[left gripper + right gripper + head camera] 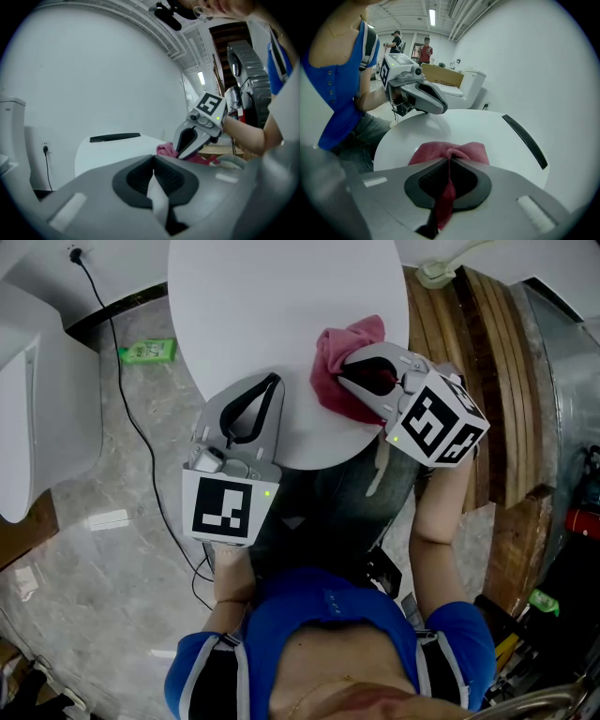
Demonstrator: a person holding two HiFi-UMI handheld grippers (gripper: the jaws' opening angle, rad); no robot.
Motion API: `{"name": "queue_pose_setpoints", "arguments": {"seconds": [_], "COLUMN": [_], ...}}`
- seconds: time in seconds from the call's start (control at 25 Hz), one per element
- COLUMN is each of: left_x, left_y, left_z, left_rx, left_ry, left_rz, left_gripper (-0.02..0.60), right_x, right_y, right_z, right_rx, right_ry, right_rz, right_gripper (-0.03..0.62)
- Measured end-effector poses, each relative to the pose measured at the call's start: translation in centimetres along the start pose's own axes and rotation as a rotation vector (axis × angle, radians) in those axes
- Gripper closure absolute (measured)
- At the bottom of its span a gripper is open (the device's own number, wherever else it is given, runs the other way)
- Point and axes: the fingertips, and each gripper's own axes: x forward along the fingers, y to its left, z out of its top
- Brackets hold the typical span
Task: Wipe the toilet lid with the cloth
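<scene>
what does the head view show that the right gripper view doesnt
Head view only: the green packet and black cable on the floor, and the wooden planks. Right gripper view only: the dark strip at the lid's far edge and two people in the background. Both: the white toilet lid, the red cloth pinched in the right gripper, and the shut left gripper.

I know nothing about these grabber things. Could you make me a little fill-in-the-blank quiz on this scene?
The right gripper is shut on the cloth, which lies on the toilet ____.
The left gripper, jaws together, holds ____.
The green packet lies on the ____.
Missing words: lid; nothing; floor.
</scene>
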Motion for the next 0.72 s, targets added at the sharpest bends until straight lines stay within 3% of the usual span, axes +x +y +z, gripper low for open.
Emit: {"name": "queue_pose_setpoints", "arguments": {"seconds": [0.72], "left_x": [0.0], "left_y": [-0.2], "left_z": [-0.1], "left_rx": [0.011], "left_ry": [0.005], "left_rz": [0.002], "left_gripper": [0.580], "right_x": [-1.6], "right_y": [-0.3], "right_z": [-2.8], "right_rx": [0.062], "right_ry": [0.014], "right_rz": [-0.037], "right_gripper": [0.583]}}
